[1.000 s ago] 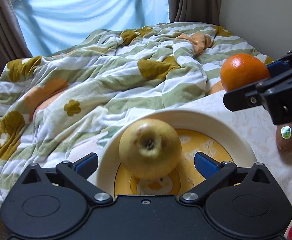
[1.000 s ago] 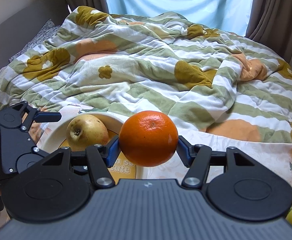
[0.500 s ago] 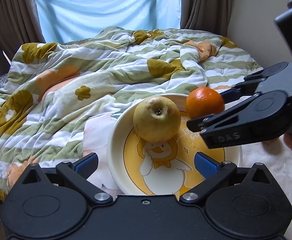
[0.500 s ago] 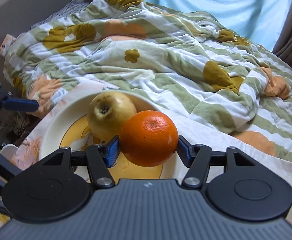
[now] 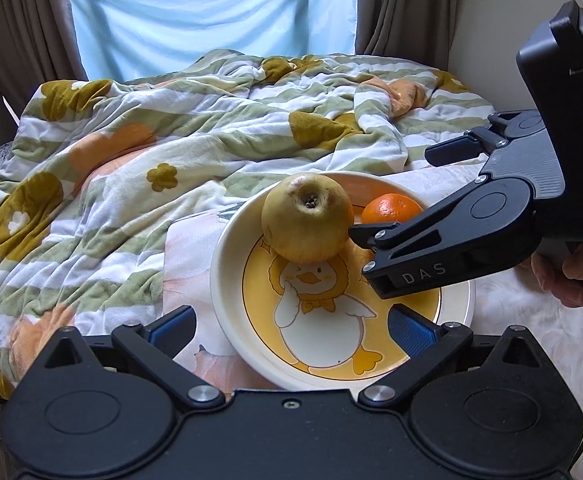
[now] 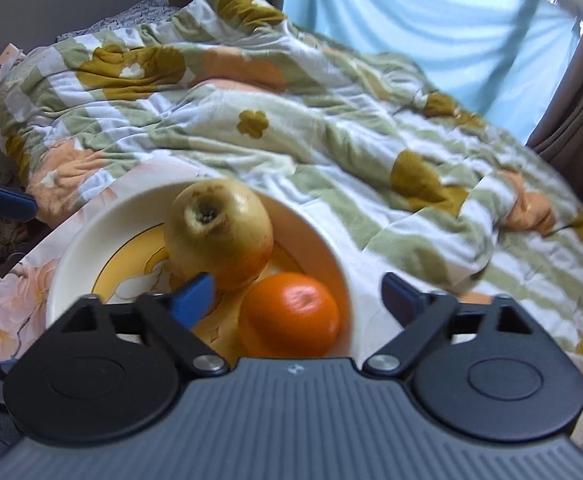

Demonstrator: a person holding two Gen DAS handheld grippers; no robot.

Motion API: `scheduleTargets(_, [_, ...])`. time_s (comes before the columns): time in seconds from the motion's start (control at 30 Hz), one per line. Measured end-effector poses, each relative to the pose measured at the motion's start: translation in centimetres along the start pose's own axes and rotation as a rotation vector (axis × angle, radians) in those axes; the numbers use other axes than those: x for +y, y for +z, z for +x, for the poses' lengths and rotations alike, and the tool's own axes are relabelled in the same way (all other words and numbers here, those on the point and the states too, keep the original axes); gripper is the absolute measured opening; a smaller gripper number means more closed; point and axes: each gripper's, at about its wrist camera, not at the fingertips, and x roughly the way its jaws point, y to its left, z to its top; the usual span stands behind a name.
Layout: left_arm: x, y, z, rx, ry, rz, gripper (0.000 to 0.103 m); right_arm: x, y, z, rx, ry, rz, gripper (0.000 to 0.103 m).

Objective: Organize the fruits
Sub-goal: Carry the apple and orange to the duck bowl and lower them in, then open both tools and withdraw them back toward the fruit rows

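Two fruits sit in the duck-print bowl (image 5: 227, 280) in the left wrist view: a yellow-green apple (image 5: 306, 218) at the centre of the frame, blossom end turned toward the camera, and an orange (image 5: 389, 208) just to its right against the far rim. The left gripper (image 5: 291, 326) sits low at the bottom edge, its blue pads spread wide on either side of the bowl's near rim, holding nothing. The right gripper (image 5: 391, 192) reaches in from the right of the frame; its near finger crosses in front of the orange and its far finger lies well behind, so the jaws stand apart around the fruit, not pressing it.

In the right wrist view, blurred by motion, the orange (image 6: 289, 314) lies at lower centre, resting on the bowl (image 6: 345, 280) floor and touching the apple (image 6: 219, 232) up and to its left. The right gripper (image 6: 297, 294) has its pads spread, the left pad overlapping the apple's lower edge in the frame, the right pad clear of the orange, outside the rim. The orange looks set down and free.

I judge the next move to be a straight pull-back toward the bottom of this frame; the orange lies dead ahead between the fingers, so drifting left risks nudging the apple. No loose fruit shows in either view, so which hand is nearer the next one cannot be told.
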Motion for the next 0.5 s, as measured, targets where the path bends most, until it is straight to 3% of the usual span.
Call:
scheduleTargets(0.23, [-0.3, -0.2, -0.5, -0.004, -0.006, 0.003, 0.103, -0.7, -0.2, -0.3, 0.011, 0.007, 0.052, 0.103])
scheduleTargets(0.5, [-0.9, 0.3, -3.6, -0.049, -0.002, -0.009, 0.103, -1.6, -0.2, -4.2, -0.015, -0.011, 0.099, 0.103])
